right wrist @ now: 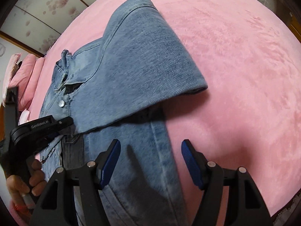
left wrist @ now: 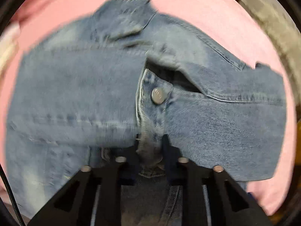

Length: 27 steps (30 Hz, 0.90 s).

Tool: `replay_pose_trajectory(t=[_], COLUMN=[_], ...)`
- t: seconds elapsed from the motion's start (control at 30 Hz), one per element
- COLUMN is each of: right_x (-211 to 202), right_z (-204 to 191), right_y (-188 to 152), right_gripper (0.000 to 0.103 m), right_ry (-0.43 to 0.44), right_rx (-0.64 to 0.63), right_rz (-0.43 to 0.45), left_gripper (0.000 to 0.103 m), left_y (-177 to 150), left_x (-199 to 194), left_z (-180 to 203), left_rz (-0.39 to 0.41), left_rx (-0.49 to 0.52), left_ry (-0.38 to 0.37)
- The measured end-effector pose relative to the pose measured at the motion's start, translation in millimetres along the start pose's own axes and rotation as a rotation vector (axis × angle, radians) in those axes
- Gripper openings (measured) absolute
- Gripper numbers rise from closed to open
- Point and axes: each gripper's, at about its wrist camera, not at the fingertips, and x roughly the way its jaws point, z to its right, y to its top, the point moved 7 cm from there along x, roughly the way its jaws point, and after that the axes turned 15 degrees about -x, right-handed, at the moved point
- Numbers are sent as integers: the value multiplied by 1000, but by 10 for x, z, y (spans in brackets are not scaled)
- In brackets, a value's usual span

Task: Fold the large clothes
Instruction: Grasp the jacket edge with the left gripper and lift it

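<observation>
A plush pink fleece bed cover (right wrist: pixel 235 66) fills both views; pink pillows (right wrist: pixel 24 71) and a floral-print wall panel (right wrist: pixel 49 5) lie beyond. The faded blue denim jacket (right wrist: pixel 131 71) lies flat on the cover, one sleeve folded across its front, a round metal button (left wrist: pixel 159 95) showing at the placket. The left gripper (left wrist: pixel 150 146) pinches the placket edge with its jaws narrow. The right gripper (right wrist: pixel 150 164) hangs wide open and empty over the lower panel, blue ribbed pads (right wrist: pixel 111 163) facing inward.

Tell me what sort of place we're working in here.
Most likely a bedroom: the denim jacket lies on a bed with a pink plush cover, pink pillows at its far end, and flowered wallpaper behind.
</observation>
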Motion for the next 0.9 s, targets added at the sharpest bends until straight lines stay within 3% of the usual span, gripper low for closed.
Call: replay_pose_trajectory(t=[0.07, 0.3, 0.53, 0.63, 0.7, 0.9], right_x=[36, 23, 49, 91, 113, 213], right_z=[14, -13, -196, -252, -264, -157], right_y=[35, 304, 497, 532, 529, 484], right_gripper=[67, 67, 67, 68, 70, 71], right_ry=[-1, 11, 35, 5, 11, -69], right_rx=[-13, -43, -81, -120, -117, -137], right_rz=[-10, 32, 40, 34, 35, -5], left_gripper=[10, 9, 8, 8, 8, 8], left_y=[91, 872, 1624, 1790, 1823, 1525], left_x=[-181, -1249, -2152, -2248, -2119, -1151], left_z=[194, 610, 170, -180, -455, -1259], left_rz=[61, 316, 525, 569, 555, 351], left_rx=[35, 69, -54, -115, -147, -231], left_ry=[-7, -225, -284, -243, -165, 53])
